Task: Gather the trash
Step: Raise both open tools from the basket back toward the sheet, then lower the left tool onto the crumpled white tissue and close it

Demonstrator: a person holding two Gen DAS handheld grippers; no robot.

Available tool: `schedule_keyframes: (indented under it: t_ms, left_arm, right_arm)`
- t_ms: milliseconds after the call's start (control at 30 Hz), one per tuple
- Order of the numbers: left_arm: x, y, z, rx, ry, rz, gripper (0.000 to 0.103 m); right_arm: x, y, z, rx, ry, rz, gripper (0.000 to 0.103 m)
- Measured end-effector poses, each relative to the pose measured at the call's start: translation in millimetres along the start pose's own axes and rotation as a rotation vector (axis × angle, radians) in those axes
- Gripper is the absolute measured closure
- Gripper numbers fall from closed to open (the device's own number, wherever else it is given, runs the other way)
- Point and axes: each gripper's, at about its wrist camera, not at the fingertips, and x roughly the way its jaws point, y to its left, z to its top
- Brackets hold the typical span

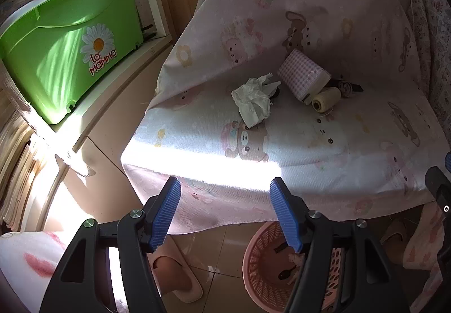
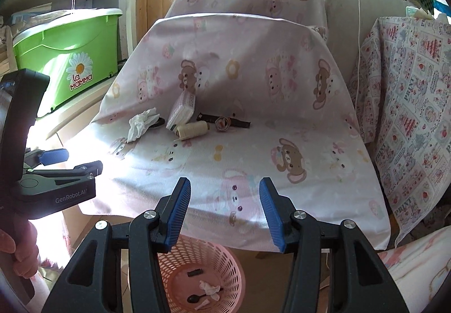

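Observation:
A crumpled white tissue lies on the cartoon-print sheet over a seat. Beside it lie a checked tissue pack, a cream thread spool and a dark strap with a small fabric roll. A pink mesh basket on the floor below holds scraps and a black spoon. My left gripper and right gripper both hover open and empty before the seat's front edge, above the basket.
A green lidded tub stands on a cabinet at left. Pink slippers lie on the tiled floor. A patterned cloth hangs at right. The left gripper's body and a hand show in the right wrist view.

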Motion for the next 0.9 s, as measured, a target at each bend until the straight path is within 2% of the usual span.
schedule_keyframes:
  t_ms: [67,133,267,333,367,433,533,567,667,767,833,900]
  left_arm:
    - [-3,3,0,-0.016,-0.022,0.012,0.039]
    - [-12,2,1,0.004,-0.096,0.042,0.039]
    - [-28,-2,1,0.052,-0.236,0.066,0.029]
    - [-32,-3,2,0.060,-0.274,0.101,0.027]
    - [-33,-4,3,0.067,-0.275,0.104,0.025]
    - [-31,-3,7,0.082,-0.242,0.069,0.022]
    - [-24,-2,19,0.113,-0.131,-0.053,0.005]
    - [-25,0,24,0.095,-0.122,-0.075,0.001]
    - [-31,7,45,0.034,-0.126,-0.064,0.001]
    - [-36,6,66,0.050,-0.149,-0.054,0.001]
    - [-36,4,82,0.074,-0.151,-0.072,0.001]
    - [-32,3,95,0.069,-0.113,-0.131,0.001]
  right_arm:
    - [-2,-4,4,-0.002,-0.023,-0.019,0.050]
    - [-3,-9,8,0.000,-0.039,-0.040,0.050]
    - [-3,-20,16,0.025,-0.049,-0.054,0.050]
    - [-6,-23,22,-0.017,-0.081,-0.120,0.050]
    - [-8,-25,26,-0.041,-0.109,-0.174,0.050]
    - [-12,-32,32,-0.055,-0.132,-0.182,0.050]
    - [-11,-42,41,-0.050,-0.133,-0.185,0.048]
    - [-10,-44,45,-0.050,-0.130,-0.181,0.042]
    - [-4,-52,60,-0.036,-0.117,-0.128,0.026]
    - [3,-57,77,-0.030,-0.108,-0.079,0.014]
    - [11,-59,88,-0.032,-0.081,-0.038,0.012]
    - [21,-61,99,-0.046,-0.031,0.006,0.011]
